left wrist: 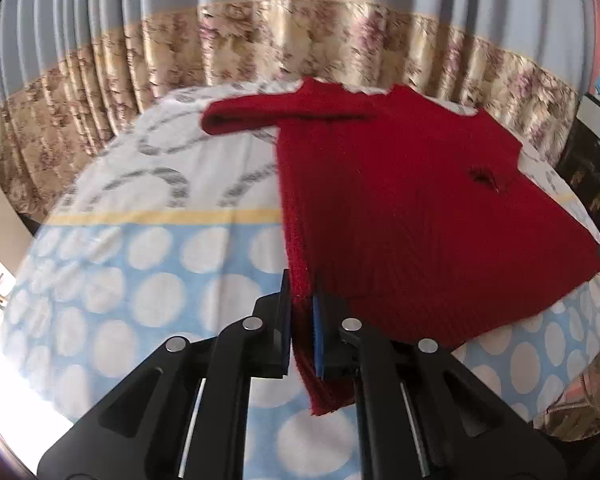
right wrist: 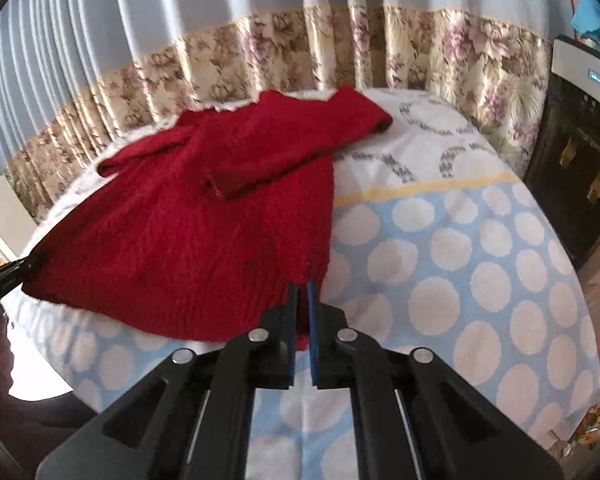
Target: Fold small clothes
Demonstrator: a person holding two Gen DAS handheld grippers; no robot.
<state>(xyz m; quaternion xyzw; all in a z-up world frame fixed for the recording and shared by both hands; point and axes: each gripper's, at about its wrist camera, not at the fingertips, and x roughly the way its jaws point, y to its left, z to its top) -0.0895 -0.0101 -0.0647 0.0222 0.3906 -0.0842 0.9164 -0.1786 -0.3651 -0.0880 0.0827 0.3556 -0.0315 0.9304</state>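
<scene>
A sweater [left wrist: 400,208] lies spread on a bed [left wrist: 148,264], its bottom hem toward the cameras and its neck at the far edge. Behind the bed hangs a curtain [left wrist: 260,40]. One sleeve [left wrist: 276,114] stretches out flat to the left of the body in the left wrist view; the other sleeve [right wrist: 296,140] is folded across the chest in the right wrist view. The left tongs [left wrist: 302,320] clamp the near left hem corner, the right tongs [right wrist: 302,312] the near right hem corner, lifting the hem edge off the bed. A cabinet-like appliance [right wrist: 576,152] stands right of the bed.
</scene>
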